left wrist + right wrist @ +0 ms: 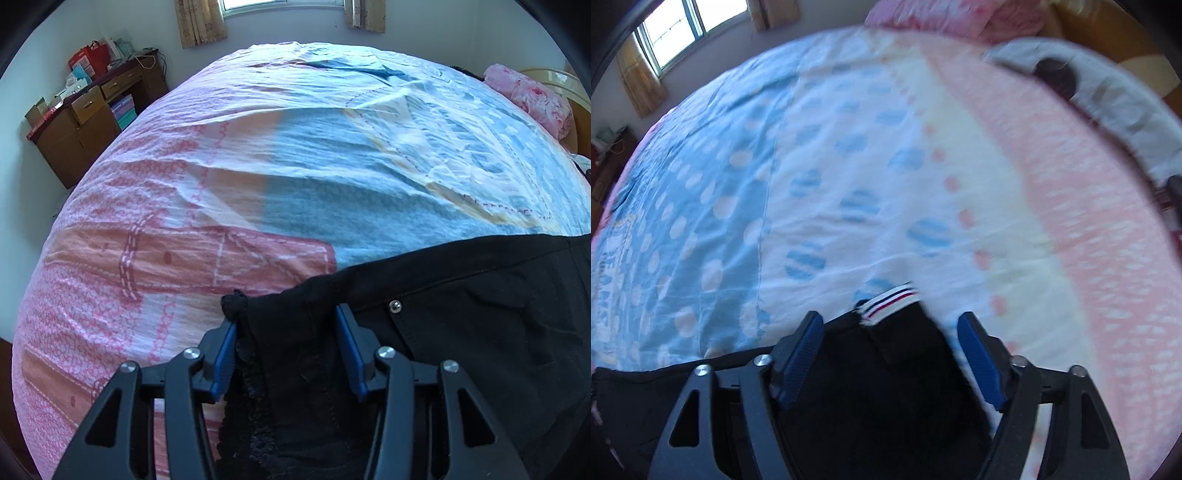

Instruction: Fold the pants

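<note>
Far left there's a wooden desk [88, 122] piled with boxes [88, 61], drawers partly pulled out. The black pants [480, 314] lie on the bed [184, 184], at its near edge. Left hand-held gripper [286, 332] straddles the bunched lacy edge; can't tell if it's actually pinching. Right hand-held gripper [890, 339] sits apart around the striped-trim [890, 299] end, pads not touching fabric.
</note>
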Motion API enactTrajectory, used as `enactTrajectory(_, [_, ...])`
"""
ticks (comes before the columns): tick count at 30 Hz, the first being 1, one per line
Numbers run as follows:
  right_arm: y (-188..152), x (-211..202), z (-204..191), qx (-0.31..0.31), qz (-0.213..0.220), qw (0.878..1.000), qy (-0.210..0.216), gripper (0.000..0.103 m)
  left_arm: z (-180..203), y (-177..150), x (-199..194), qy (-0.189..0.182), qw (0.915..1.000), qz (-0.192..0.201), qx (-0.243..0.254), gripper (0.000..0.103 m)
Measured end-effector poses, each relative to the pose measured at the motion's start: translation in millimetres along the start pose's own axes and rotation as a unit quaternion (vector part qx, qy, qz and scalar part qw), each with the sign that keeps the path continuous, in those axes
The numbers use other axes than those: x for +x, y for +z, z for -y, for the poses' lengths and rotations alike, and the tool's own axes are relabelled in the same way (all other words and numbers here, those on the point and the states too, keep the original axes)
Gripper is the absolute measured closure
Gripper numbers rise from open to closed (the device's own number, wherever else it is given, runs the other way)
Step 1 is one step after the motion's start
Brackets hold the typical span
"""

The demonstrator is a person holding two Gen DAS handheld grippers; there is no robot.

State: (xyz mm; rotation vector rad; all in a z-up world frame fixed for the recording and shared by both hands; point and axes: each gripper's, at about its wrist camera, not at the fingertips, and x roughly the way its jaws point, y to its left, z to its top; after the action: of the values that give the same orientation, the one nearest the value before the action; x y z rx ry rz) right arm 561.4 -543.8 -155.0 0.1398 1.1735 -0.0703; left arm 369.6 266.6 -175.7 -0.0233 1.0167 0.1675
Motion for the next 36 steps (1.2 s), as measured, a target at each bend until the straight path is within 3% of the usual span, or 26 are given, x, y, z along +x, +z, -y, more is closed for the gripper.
enactTrajectory(1, [-0.7, -2.4, -1.1, -0.004, 0.008, 1.0, 0.008, 0.063, 1.6, 0.2, -1.4, -0.004, 1.0, 0.003, 0.001, 0.064])
enactTrajectory(2, [-1.7, -4.0, -2.4, -0.007, 0.008, 1.0, 0.023, 0.087, 3.9, 0.2, -4.3, -0.01, 0.9999, 0.009, 0.004, 0.072])
enactTrajectory(3, [-3.9, -8.5, -4.3, -0.007, 0.011, 0.999, 0.036, 0.09, 6.6, 0.5, -7.7, -0.008, 0.9999, 0.012, 0.008, 0.074])
enactTrajectory(5, [-11.4, -23.2, -11.8, -0.029, 0.027, 0.999, 0.016, 0.092, 6.7, 0.8, -16.2, -0.013, 0.9997, 0.02, 0.007, 0.076])
enactTrajectory(10, [-37.8, -100.9, -6.8, -0.042, 0.098, 0.993, 0.042, 0.092, -7.8, -3.8, -56.6, -0.053, 0.9958, 0.07, -0.023, 0.077])
enactTrajectory(15, [-84.4, -184.0, 14.5, -0.044, 0.161, 0.984, 0.067, 0.092, -24.7, -22.2, -117.8, -0.102, 0.9847, 0.135, -0.042, 0.077])
enactTrajectory(21, [-184.6, -254.0, 54.7, -0.047, 0.19, 0.977, 0.082, 0.092, -33.7, -80.7, -172.4, -0.154, 0.9712, 0.179, -0.026, 0.076])
enactTrajectory(28, [-290.1, -243.2, 105.8, -0.023, 0.153, 0.983, 0.102, 0.091, -31.7, -168.2, -178.9, -0.19, 0.9634, 0.189, 0.0, 0.076])
enactTrajectory(32, [-335.4, -223.0, 120.1, -0.016, 0.117, 0.988, 0.104, 0.089, -33.4, -205.6, -169.0, -0.179, 0.9693, 0.167, 0.018, 0.072])
enactTrajectory(36, [-361.0, -223.0, 122.6, -0.016, 0.105, 0.989, 0.099, 0.078, -33.0, -227.5, -167.3, -0.174, 0.9711, 0.16, 0.028, 0.063])
